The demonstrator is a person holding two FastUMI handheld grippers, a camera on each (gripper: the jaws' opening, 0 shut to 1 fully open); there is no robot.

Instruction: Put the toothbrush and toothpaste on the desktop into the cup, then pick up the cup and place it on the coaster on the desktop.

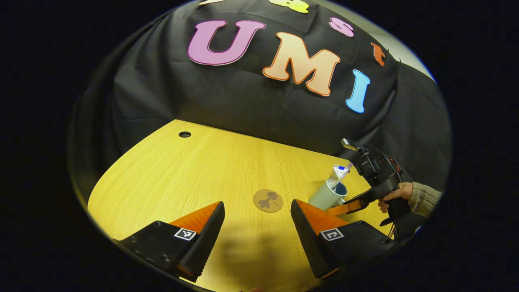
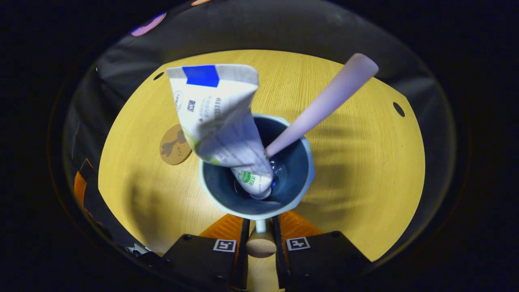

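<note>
A pale cup (image 2: 302, 184) with a dark blue inside holds the white toothpaste tube (image 2: 217, 117) and the pale pink toothbrush (image 2: 324, 103), both leaning out over its rim. My right gripper (image 2: 260, 224) is shut on the cup's handle (image 2: 260, 243) at the near side. In the left gripper view the cup (image 1: 324, 197) leans to the right, held by the right gripper (image 1: 348, 207) and a hand (image 1: 395, 194). The round brown coaster (image 1: 268, 200) lies on the desktop left of the cup. My left gripper (image 1: 256, 205) is open above the desktop near the coaster, holding nothing.
The yellow wooden desktop (image 1: 182, 174) has a cable hole (image 1: 185, 134) at the far left and others (image 2: 398, 109) near its edges. Black cloth hangs behind the desk. The coaster (image 2: 175, 144) lies left of the cup in the right gripper view.
</note>
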